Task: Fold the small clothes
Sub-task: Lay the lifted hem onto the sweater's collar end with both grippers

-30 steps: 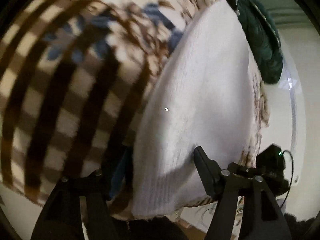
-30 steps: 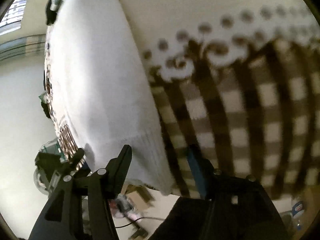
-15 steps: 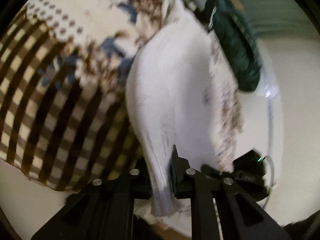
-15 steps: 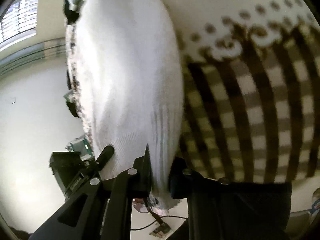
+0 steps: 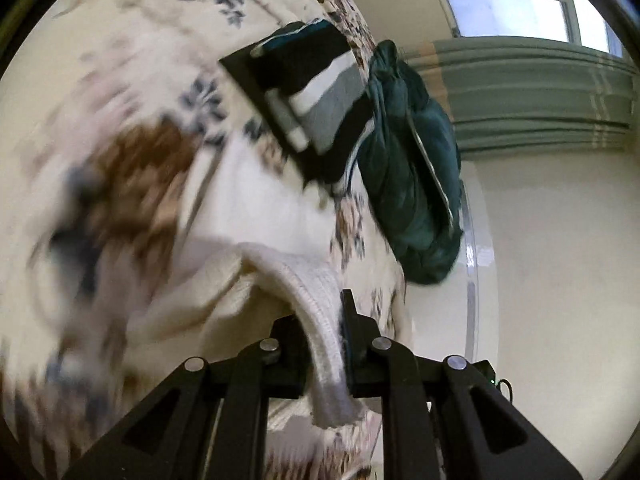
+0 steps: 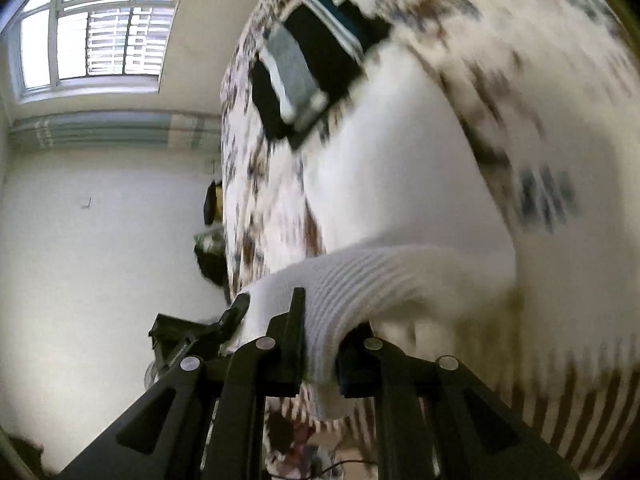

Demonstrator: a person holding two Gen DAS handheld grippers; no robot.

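White garment (image 5: 320,320): ribbed knit cloth, matt. Bedcover (image 5: 132,92): soft printed fabric. Grippers (image 5: 324,344) (image 6: 320,344): matt black plastic, shiny metal pins.

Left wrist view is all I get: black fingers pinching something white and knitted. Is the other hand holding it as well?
Observer: Yes. The right fingers are shut on the ribbed hem of the white sweater.
Operator: What's underneath on that side?
Observer: A brown checked stretch of the bedcover shows below the sweater.
Operator: And beyond the bed's edge?
Observer: Some dark gear sits against the bed's side, too blurred to name.
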